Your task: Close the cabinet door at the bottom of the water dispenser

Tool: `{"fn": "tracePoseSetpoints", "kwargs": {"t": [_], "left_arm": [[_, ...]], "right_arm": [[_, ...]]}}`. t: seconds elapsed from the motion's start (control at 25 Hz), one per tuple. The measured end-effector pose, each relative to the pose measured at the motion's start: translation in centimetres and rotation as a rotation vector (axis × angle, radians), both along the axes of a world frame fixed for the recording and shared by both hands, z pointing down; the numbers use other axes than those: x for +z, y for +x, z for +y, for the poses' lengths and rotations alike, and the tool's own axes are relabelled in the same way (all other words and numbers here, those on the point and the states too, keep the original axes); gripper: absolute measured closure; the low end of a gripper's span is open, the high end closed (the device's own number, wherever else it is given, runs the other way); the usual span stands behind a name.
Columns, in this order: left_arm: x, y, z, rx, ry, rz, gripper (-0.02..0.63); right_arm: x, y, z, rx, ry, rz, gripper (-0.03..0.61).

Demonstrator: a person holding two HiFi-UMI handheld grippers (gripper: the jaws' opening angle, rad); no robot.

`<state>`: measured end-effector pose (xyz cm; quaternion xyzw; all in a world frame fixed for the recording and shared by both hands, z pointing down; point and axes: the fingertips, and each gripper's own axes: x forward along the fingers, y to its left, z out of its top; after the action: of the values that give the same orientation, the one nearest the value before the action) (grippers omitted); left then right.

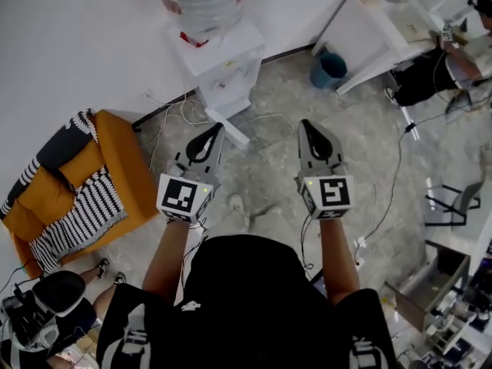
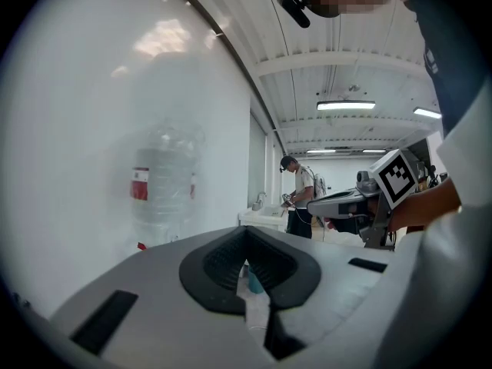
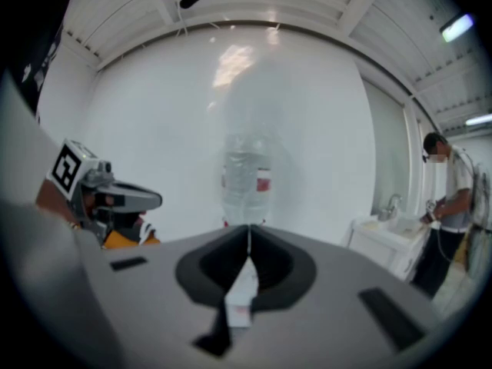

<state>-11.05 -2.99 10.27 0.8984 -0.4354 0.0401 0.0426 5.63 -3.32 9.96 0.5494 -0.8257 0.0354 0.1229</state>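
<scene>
On the left, left claw (image 1: 217, 131): clenched, nothing between its jaws; held in the air, aimed toward the water dispenser (image 1: 224, 71).
Right claw (image 1: 306, 126): clenched too and empty, level with the left one and well apart from it.
Cabinet door (image 1: 229, 129): stands open, swung out from the foot of the dispenser toward the person. In the head view it lies just past the left claw's tip, and neither claw appears to touch it.
Step in hand: the approach, by my reading; the door has not begun to close.
Doing it well: lower one clenched claw to the door's outer face, near the free edge and away from the hinge. Push in one steady arc until the door sits flush. The left claw looks the nearer. Keep clear of the cables (image 1: 171, 118) on the floor. Push low and gently, since a shove higher up could rock the dispenser and its load.
Water bottle (image 1: 206, 2): clear with a red label, upended on top of the dispenser; too blurred to judge how full.
Cabinet interior: hidden from above; contents unknown.
Blue bin (image 1: 329, 69): on the floor under the corner of the white desk (image 1: 369, 21); dark inside, contents not readable.
</scene>
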Motion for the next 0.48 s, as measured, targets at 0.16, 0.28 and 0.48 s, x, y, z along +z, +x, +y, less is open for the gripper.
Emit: {"fn": "tracePoseSetpoints", "kwargs": {"t": [0.16, 0.28, 0.48], "left_arm": [[1.8, 0.3, -0.7, -0.002, -0.037, -0.021, 0.603], [2.7, 0.7, -1.2, -0.006, -0.042, -0.036, 0.604], [4.6, 1.8, -1.7, -0.039, -0.081, -0.044, 0.604]], "right_arm": [[2.0, 0.2, -0.8, -0.005, -0.034, -0.001, 0.544], [3.1, 0.2, -1.5, -0.02, -0.052, -0.01, 0.543], [5.3, 0.5, -2.8, -0.057, -0.085, -0.032, 0.544]]}}
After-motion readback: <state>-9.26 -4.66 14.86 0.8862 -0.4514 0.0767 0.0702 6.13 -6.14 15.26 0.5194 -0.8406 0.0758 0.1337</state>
